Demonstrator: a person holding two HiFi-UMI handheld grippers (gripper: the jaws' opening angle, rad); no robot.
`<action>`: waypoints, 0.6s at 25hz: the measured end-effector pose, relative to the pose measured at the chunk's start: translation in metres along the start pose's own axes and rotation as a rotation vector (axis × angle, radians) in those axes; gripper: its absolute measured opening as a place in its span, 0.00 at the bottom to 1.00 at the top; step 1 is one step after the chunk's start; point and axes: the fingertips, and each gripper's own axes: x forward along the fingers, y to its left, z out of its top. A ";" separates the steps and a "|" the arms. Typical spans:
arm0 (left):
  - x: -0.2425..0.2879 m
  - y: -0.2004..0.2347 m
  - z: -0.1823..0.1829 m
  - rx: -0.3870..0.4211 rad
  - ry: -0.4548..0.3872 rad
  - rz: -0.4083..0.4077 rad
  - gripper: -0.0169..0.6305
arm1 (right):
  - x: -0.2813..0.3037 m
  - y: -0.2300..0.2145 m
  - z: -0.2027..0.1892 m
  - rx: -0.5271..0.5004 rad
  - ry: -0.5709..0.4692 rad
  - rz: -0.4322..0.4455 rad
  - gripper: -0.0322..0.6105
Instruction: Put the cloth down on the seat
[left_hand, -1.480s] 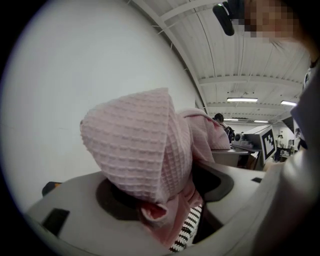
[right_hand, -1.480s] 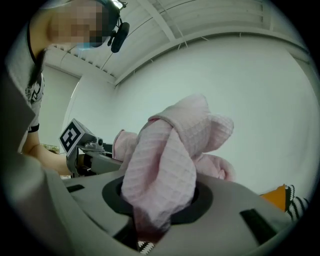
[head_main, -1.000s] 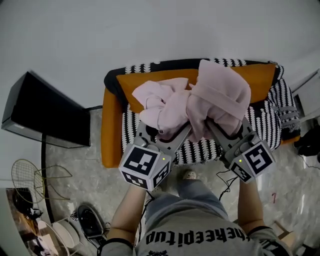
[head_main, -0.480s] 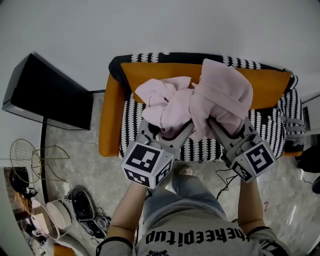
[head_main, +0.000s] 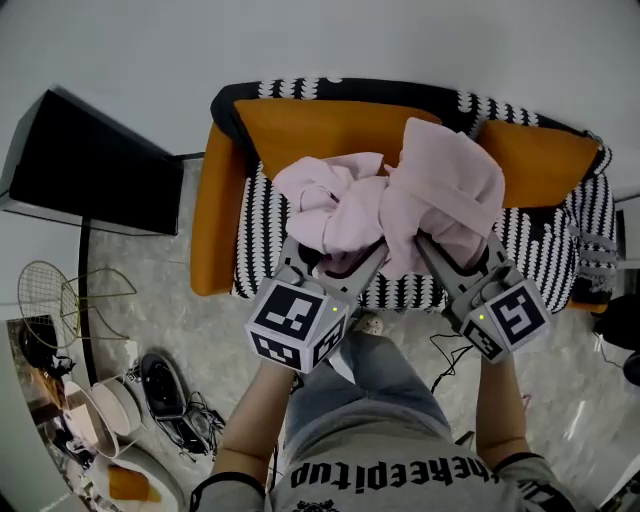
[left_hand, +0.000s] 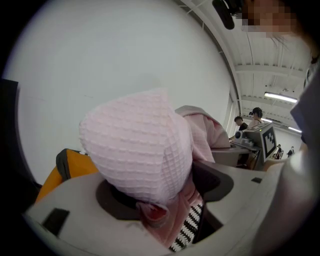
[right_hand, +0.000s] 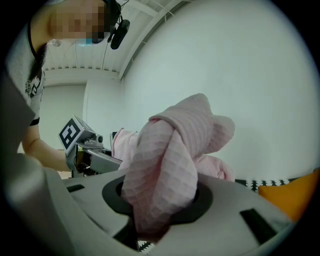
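Head view is showing the left tool (head_main: 335, 262) and the right tool (head_main: 455, 258) side by side, each one pinching a bunch of the cloth (head_main: 410, 200) between its jaws. Left gripper view and right gripper view are showing the same: the fabric is filling the gap of each tool and rising above it in a rounded lump. The cloth is looking pale pink, with a small waffle weave, crumpled and folded over itself, and one wide band is lying across its right part. Both tools are holding it up over the seat (head_main: 400, 292). The seat is wearing a black and white patterned cover, and orange cushions (head_main: 300, 130) are leaning behind it.
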 end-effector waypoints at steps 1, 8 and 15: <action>0.002 0.002 -0.001 -0.007 0.008 0.002 0.55 | 0.003 -0.001 -0.001 0.005 0.009 0.002 0.29; 0.015 0.016 -0.023 -0.066 0.073 0.013 0.55 | 0.020 -0.009 -0.024 0.048 0.073 0.021 0.29; 0.028 0.018 -0.061 -0.110 0.141 0.023 0.55 | 0.023 -0.015 -0.065 0.101 0.128 0.037 0.29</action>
